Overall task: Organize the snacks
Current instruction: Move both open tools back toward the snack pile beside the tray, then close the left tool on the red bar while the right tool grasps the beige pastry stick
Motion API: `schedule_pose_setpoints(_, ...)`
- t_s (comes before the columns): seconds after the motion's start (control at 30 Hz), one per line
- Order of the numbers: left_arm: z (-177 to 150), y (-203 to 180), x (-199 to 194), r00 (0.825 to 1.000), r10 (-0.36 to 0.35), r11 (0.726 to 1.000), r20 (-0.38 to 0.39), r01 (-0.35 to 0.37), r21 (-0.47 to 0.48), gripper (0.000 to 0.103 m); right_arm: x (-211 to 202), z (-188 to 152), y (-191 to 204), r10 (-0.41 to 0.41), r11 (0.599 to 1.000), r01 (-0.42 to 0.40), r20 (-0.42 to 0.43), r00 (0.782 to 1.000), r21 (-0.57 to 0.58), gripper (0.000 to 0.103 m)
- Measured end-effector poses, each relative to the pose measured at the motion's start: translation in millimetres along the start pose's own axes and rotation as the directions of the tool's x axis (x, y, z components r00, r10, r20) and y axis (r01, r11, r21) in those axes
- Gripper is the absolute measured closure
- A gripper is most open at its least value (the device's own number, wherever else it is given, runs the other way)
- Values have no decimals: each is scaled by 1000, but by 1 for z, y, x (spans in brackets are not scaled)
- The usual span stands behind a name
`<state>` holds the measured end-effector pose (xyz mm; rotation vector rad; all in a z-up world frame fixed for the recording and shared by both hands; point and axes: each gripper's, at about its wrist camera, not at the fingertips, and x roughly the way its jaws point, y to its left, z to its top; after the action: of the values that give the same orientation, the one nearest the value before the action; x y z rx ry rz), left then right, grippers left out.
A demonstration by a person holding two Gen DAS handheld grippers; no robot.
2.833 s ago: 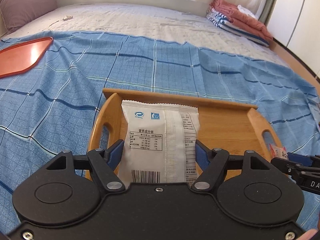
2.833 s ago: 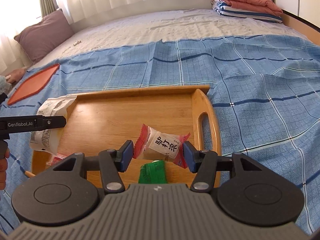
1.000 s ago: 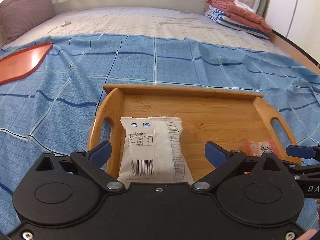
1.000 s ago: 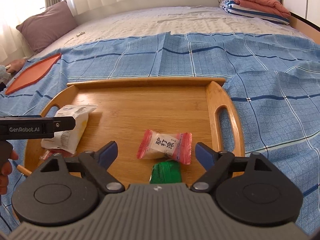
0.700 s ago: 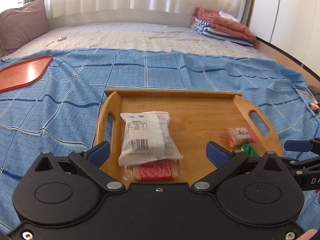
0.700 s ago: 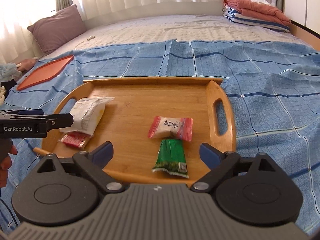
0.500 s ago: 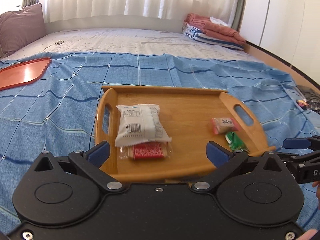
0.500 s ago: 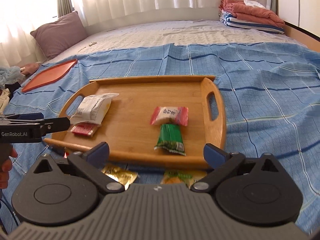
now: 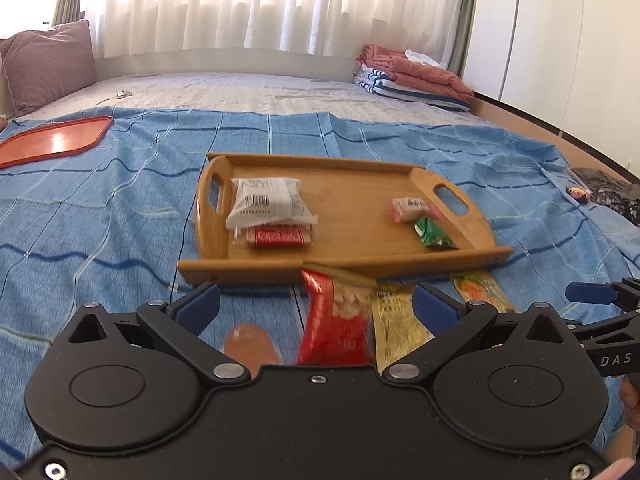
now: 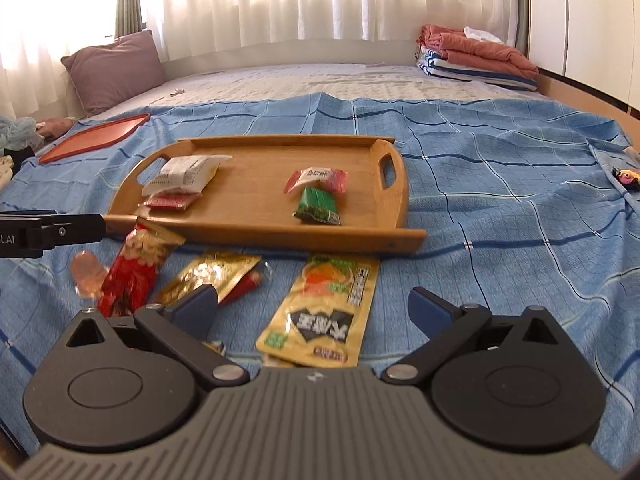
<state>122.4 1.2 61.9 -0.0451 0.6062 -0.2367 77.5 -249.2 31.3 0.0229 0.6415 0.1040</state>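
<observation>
Both grippers stand wide apart at the pads and grip nothing. Our left gripper (image 9: 316,304) hangs over the blue checked bedspread (image 9: 100,216) with a red snack packet (image 9: 334,320) and a gold sachet (image 9: 394,320) lying in its gap, neither touched by a pad (a pale pink, jelly-like piece (image 9: 250,342) sits just to their left, close to the gripper body). Our right gripper (image 10: 314,306) has just been opening and now spans a yellow-and-orange pouch (image 10: 326,312) that lies flat on the cloth, clear of both pads. To that pouch's left we see the gold sachet (image 10: 208,274) again, a small red stick (image 10: 246,284) poking from under it, then the red packet (image 10: 134,268) propped against the tray's near edge.

Beyond this loose row lies the wooden tray (image 10: 248,226), well ahead of both grippers. On its left side a white packet (image 9: 268,202) rests on top of a red-labelled bar (image 9: 278,236); on its right side a pink-ended candy (image 10: 316,178) touches a green packet (image 10: 318,204) just in front of it.

Farther off we make out an orange tray (image 9: 52,144) at the left, a mauve pillow (image 10: 112,68), folded blankets (image 10: 476,62) and white curtains (image 9: 280,4).
</observation>
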Motion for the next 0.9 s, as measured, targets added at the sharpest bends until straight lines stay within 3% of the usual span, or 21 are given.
schedule_pose_setpoints(0.4, -61, -19, -9, 999, 10, 1000, -41, -9, 23, 0, 2, -45, 17, -11, 999, 9, -62, 998, -36, 0)
schedule_pose_setpoints(0.6, -78, -26, -5, 997, 14, 999, -75, -12, 34, 0, 11, -55, 14, -16, 1000, 16, -88, 996, -1, 0)
schedule_pose_setpoints(0.9, -85, -35, -8, 997, 42, 997, -60, -38, 63, 22, 11, -66, 17, -27, 1000, 26, -42, 999, -15, 0)
